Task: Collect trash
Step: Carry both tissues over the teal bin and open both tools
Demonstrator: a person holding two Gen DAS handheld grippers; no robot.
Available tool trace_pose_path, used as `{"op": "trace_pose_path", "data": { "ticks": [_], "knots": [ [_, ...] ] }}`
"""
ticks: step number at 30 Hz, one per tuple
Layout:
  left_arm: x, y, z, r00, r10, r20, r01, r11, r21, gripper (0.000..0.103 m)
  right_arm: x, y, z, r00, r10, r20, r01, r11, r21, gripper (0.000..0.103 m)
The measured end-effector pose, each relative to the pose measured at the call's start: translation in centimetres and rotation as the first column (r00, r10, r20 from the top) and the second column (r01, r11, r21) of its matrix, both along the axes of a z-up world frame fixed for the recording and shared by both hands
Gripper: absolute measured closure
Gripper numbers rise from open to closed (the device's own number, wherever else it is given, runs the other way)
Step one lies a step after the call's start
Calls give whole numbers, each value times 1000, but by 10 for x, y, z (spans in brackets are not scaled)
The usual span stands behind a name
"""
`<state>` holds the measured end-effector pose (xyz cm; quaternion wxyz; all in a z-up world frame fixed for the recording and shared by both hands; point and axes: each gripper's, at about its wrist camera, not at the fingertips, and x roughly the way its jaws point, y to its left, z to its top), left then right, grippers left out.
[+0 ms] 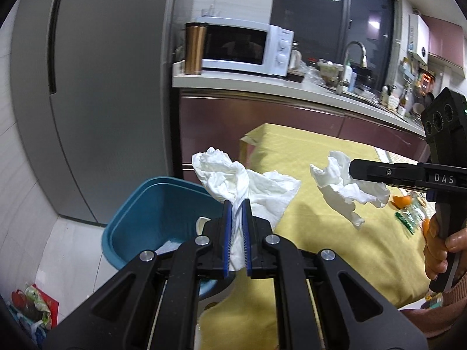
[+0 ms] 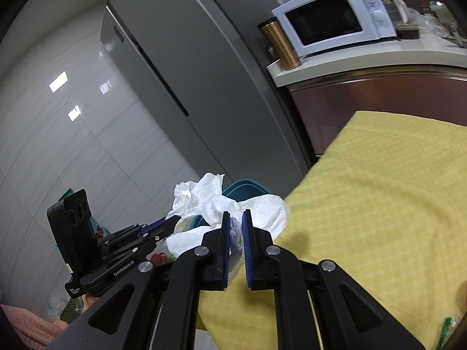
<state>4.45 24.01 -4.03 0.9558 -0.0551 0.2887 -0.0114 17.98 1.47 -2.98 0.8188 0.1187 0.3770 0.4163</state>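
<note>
**Two grippers, each clamped on a crumpled tissue, at the table's edge**

Nearest the left wrist camera, the left gripper (image 1: 237, 213) has its blue-padded fingers drawn almost together on a crumpled white tissue (image 1: 233, 180). The paper is pinched between the pads and fans out above the fingertips, raised clear of the yellow tablecloth (image 1: 335, 248). It hangs over the table's near left corner, just above and beside the blue bin (image 1: 146, 215) that stands on the floor against that corner. Something pale lies in the bottom of the bin; what it is cannot be told.

The right gripper (image 2: 235, 218) is likewise nearly closed, with a second tissue (image 2: 262, 210) squeezed between its pads. From the left wrist view this gripper (image 1: 354, 170) reaches in from the right side, held by the right hand (image 1: 437, 248), and its tissue (image 1: 344, 186) dangles in the air above the tablecloth, well apart from the first one. In the right wrist view the left gripper (image 2: 172, 223) sits to the left with its own tissue (image 2: 192, 198) over the bin's rim (image 2: 242, 186).

Orange peel (image 1: 401, 201) and a green wrapper (image 1: 407, 221) lie on the cloth at the table's right side. Behind, a white microwave (image 1: 248, 49) and a copper tumbler (image 1: 194, 48) stand at the left end of the counter (image 1: 262, 83), next to the grey refrigerator (image 1: 102, 87).
</note>
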Motion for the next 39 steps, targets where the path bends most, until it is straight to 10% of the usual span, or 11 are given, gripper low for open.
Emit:
{"op": "trace_pose_path", "data": {
  "ticks": [39],
  "knots": [
    [58,83,-93,949,220,-226,-225,974,3,95,55,157,-63,979,142,-143,-170,964,-206,94]
  ]
}}
